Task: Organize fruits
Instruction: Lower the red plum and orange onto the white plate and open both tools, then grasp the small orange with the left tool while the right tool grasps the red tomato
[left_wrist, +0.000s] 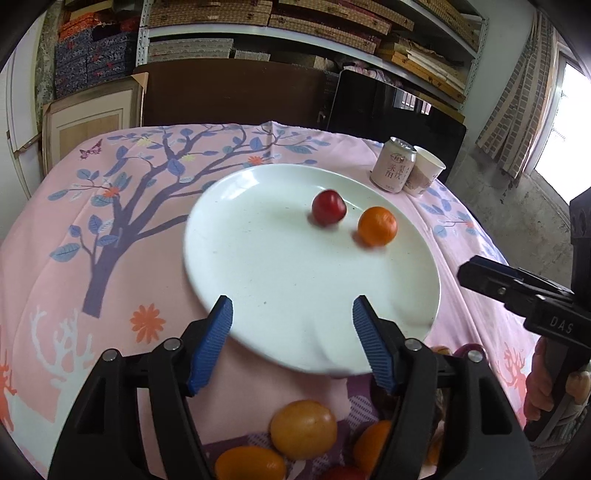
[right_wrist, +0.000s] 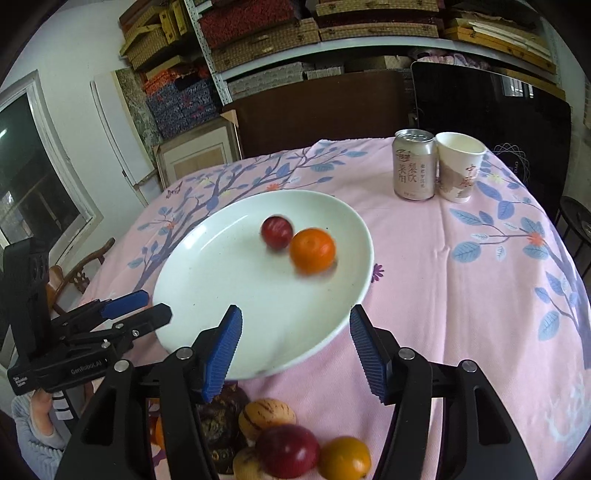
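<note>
Pink cloth (left_wrist: 155, 236) on table, shelves behind. White plate (left_wrist: 258, 266) holds a plum (left_wrist: 328, 212) and an orange (left_wrist: 377, 226), both blurred, apart from either gripper. Left gripper (left_wrist: 291, 325) and right gripper (right_wrist: 295, 334) stand half-wide, nothing between the pads; I judge both just dropped fruit. Loose fruit pile (right_wrist: 291, 443) sits at the near edge. Left half of plate is free; can (right_wrist: 413, 166) and cup (right_wrist: 460, 168) well clear.

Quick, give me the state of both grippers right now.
Left gripper: jaws open, holding nothing, over the near rim of the white plate.
Right gripper: jaws open, holding nothing, over the same rim.
</note>
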